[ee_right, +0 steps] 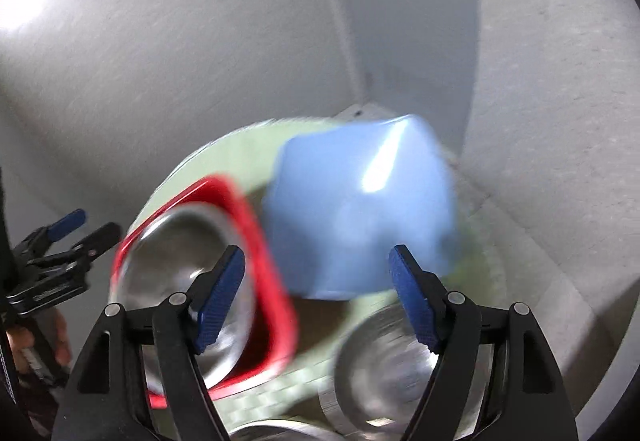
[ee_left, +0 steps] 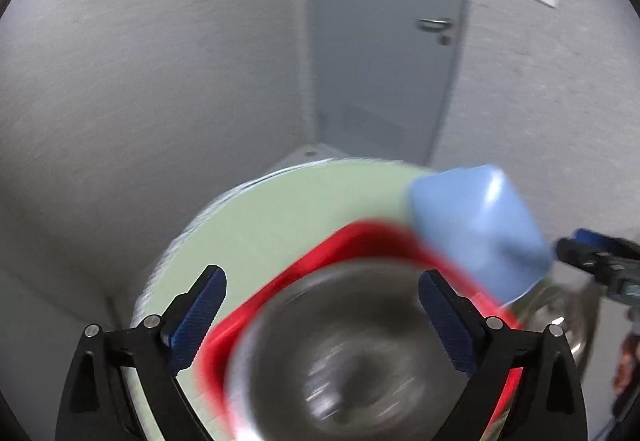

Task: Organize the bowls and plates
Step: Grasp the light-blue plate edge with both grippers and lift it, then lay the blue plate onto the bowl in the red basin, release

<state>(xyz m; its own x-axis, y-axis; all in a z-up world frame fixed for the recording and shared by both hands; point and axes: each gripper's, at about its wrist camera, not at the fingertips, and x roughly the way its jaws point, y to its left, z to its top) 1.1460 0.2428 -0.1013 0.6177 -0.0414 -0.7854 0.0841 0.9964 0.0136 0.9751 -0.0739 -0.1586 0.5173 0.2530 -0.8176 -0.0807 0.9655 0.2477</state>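
A round pale green table (ee_left: pixel 280 217) holds the dishes. A steel bowl (ee_left: pixel 340 353) sits inside a red square dish (ee_left: pixel 380 237); my left gripper (ee_left: pixel 322 315) is open above it, fingers either side. A light blue square bowl (ee_left: pixel 480 229) lies upside down to the right. In the right wrist view my right gripper (ee_right: pixel 318 295) is open and empty just in front of the blue bowl (ee_right: pixel 360 209), with the red dish (ee_right: pixel 264 265) and its steel bowl (ee_right: pixel 180 253) at left and another steel bowl (ee_right: pixel 400 373) below. Both views are motion-blurred.
Grey walls close in behind the table, with a grey door (ee_left: pixel 384 41) in the corner. The table (ee_right: pixel 224 157) edge runs near the walls. The other gripper shows at each view's side: the right one (ee_left: pixel 592 261) and the left one (ee_right: pixel 60 241).
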